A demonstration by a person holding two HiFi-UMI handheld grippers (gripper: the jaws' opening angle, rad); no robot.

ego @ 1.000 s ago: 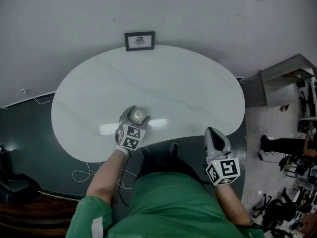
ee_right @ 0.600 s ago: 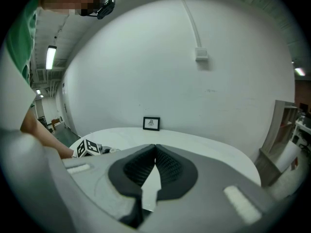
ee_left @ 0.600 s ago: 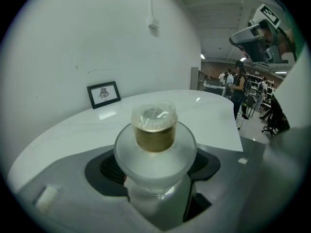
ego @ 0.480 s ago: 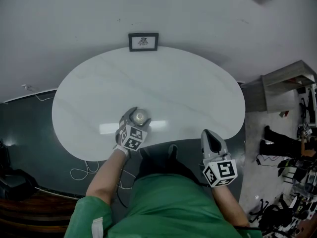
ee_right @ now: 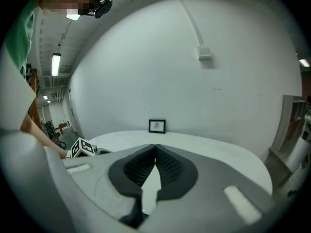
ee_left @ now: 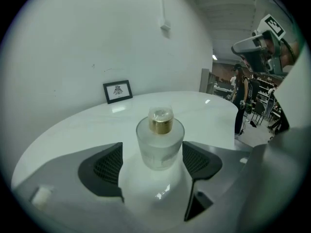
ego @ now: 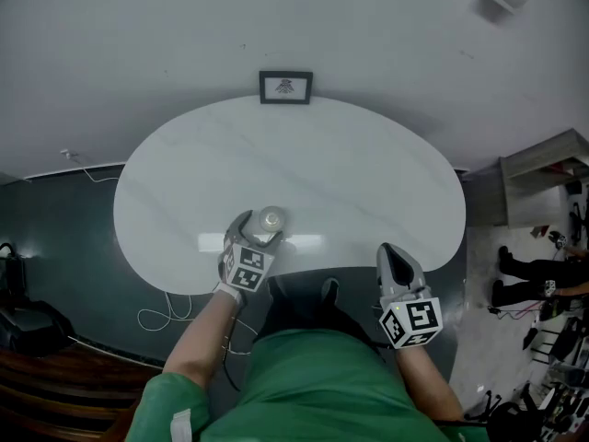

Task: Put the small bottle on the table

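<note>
The small bottle (ego: 271, 219), clear glass with a gold neck and clear cap, stands upright on the white oval table (ego: 322, 164) near its front edge. My left gripper (ego: 260, 227) sits around it, and its jaws have just been opening. In the left gripper view the bottle (ee_left: 160, 140) stands between the two dark pads (ee_left: 109, 164) with a gap on each side, so neither pad touches it. My right gripper (ego: 394, 252) hangs off the table's front right edge; in the right gripper view its pads (ee_right: 167, 165) meet with nothing between them.
A small framed picture (ego: 285, 87) leans against the wall at the table's far edge. White cables (ego: 152, 320) lie on the dark floor to the left. A grey shelf (ego: 543, 168) and a standing person (ego: 529, 288) are at the right.
The left jaws have spread off the bottle and the left gripper has drawn back toward me, so the bottle now stands at its fingertips. The right gripper has barely moved.
</note>
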